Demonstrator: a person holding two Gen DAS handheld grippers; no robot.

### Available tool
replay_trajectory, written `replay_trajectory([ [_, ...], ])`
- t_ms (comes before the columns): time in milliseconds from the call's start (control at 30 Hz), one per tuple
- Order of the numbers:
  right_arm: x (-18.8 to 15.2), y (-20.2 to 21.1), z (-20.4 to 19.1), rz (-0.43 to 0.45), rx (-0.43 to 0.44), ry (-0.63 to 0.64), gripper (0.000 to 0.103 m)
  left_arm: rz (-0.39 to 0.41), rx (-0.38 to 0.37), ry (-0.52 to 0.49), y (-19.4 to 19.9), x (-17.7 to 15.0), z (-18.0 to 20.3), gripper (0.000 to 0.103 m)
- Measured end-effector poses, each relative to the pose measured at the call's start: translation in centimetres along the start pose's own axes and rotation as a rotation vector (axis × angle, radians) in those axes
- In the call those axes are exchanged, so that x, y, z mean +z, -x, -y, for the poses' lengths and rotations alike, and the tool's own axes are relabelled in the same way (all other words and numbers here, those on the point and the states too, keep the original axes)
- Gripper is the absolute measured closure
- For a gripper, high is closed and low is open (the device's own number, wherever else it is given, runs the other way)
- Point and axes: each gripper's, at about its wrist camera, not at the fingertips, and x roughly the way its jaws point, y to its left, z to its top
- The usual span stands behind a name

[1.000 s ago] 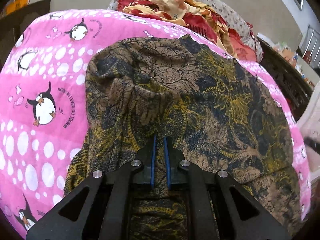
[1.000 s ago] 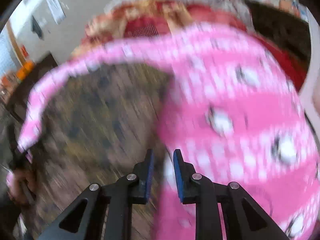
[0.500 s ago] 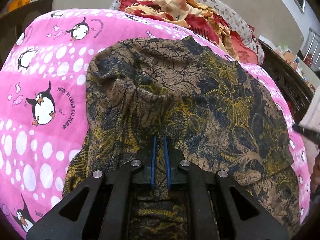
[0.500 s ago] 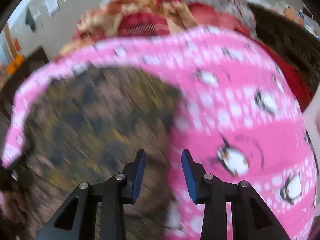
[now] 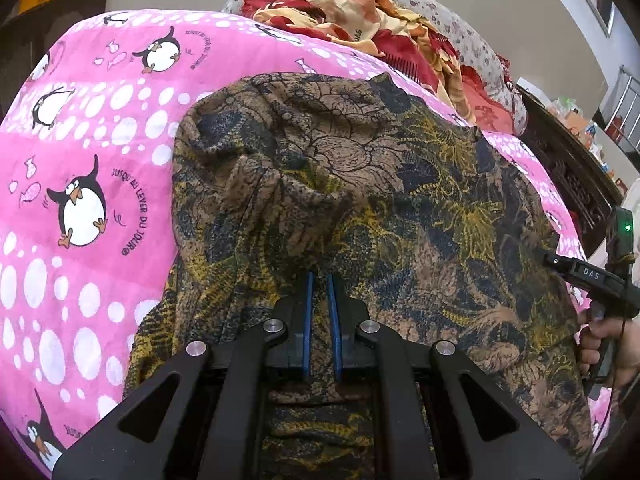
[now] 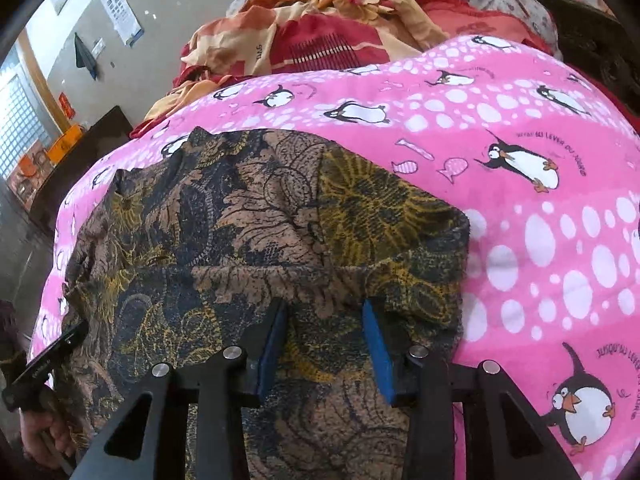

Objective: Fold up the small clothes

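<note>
Since a second ago the right gripper [image 6: 325, 334] has been swung from over the pink penguin-print blanket [image 6: 520, 184] onto the batik-print garment [image 6: 248, 240], and its jaws have been spread wide; they now straddle the near hem, nothing held. The left gripper [image 5: 320, 312] has stayed pinched on a fold of the garment [image 5: 360, 184] at its near edge. A two-handed fold looks ready. The garment: thin, limp, brown-gold-navy floral, rumpled at its middle, spread on the soft blanket; beyond it, red-orange bedding [image 5: 360, 12].

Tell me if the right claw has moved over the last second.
Yes. The right claw has shifted left, from the patterned garment's right edge beside the pink penguin blanket to over the garment, jaws wider.
</note>
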Motion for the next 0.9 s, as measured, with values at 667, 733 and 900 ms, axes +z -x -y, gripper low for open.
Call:
replay_trajectory([
  [667,-4.4,4.4,-5.3,-0.077,-0.191,0.092,0.064,0.002,0.007,-0.004,-0.2,0.0,-0.2,0.096],
  [733,-4.4,5.3,-7.4,-0.035,-0.136,0.126,0.064,0.002,0.005,-0.002,-0.2,0.0,-0.1,0.096],
  [900,-8.9,2.7,-10.1,0.005,-0.176,0.233,0.039,0.002,0.005,-0.002,-0.2,0.0,-0.1,0.096],
])
